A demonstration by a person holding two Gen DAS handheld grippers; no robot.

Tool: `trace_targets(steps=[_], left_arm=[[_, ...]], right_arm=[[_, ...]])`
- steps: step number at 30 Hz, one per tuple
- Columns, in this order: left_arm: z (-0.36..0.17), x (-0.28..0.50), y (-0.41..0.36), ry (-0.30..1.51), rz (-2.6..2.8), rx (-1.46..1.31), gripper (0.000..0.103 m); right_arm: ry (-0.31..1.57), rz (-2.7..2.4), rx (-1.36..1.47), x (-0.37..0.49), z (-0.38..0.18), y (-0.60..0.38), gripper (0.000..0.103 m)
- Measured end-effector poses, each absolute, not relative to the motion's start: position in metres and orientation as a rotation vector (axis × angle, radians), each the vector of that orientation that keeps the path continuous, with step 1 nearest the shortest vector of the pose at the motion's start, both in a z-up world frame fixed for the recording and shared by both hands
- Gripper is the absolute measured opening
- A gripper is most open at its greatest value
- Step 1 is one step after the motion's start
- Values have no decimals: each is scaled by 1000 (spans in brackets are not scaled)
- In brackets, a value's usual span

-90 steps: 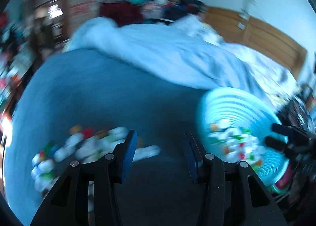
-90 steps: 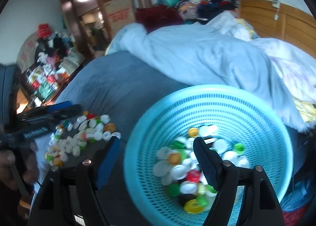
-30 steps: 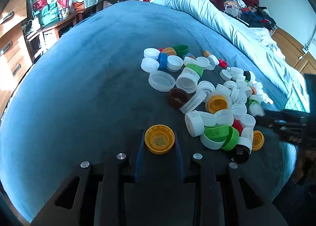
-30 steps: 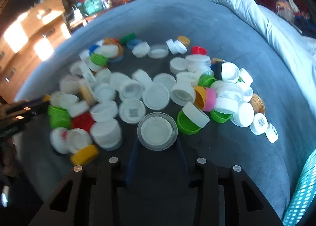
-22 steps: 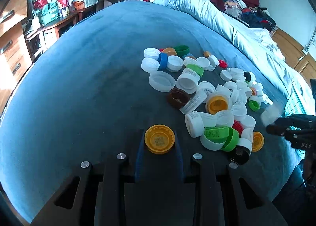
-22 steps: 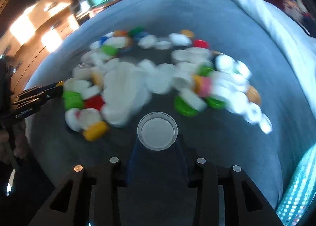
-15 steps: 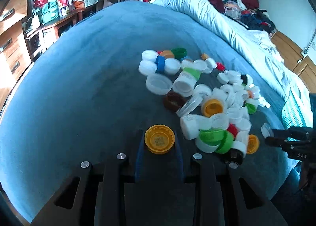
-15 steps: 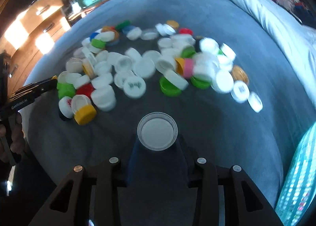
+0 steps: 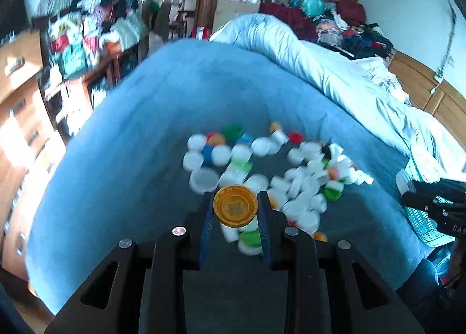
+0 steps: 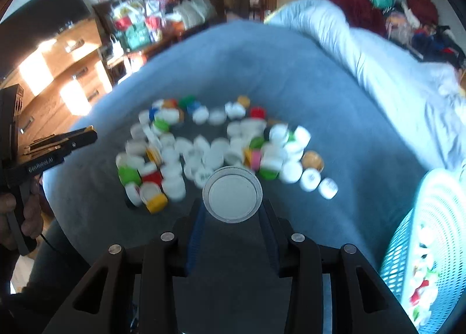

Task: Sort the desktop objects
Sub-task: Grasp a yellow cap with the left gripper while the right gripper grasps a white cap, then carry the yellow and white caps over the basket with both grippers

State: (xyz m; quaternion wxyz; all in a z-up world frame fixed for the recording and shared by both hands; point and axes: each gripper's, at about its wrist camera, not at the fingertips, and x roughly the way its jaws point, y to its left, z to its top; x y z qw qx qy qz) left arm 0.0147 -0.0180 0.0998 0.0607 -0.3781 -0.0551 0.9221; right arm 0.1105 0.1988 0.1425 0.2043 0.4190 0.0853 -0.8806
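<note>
Spreading across most of both views, a blue-grey blanket [image 9: 139, 141] covers a bed, with a pale blue quilt [image 9: 320, 71] bunched along its far side. At the right edge of the right wrist view stands a turquoise perforated basket [image 10: 431, 217] with several caps already lying inside; in the left wrist view only a corner of it shows past the other tool. On the blanket, left of the basket and apart from it, lies a loose heap of bottle caps [image 10: 215, 141], mostly white with green, red, blue, orange and pink among them; motion blur smears their detail.

The left gripper [image 9: 235, 211] is clamped narrowly on a yellow cap [image 9: 235, 205], gripped by its rim between the blue pads, open side facing the camera, lifted clear of the heap below. The right gripper [image 10: 232, 208] holds a wider translucent white lid [image 10: 232, 194] the same way, its pads set against the lid's edge, above the blanket near the heap's front. In the right wrist view a hand [image 10: 17, 217] at the left edge grasps the handle of the left gripper.
</note>
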Motion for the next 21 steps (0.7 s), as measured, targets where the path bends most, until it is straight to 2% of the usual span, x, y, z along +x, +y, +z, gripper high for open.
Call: trace_targets(steps=[10, 21], left_arm=[[139, 0, 45, -47, 2865, -1139, 24], [175, -1, 121, 41, 2828, -1034, 24]], right_arm=[[180, -2572, 1005, 124, 199, 230, 42], [137, -2683, 905, 137, 231, 277, 42]])
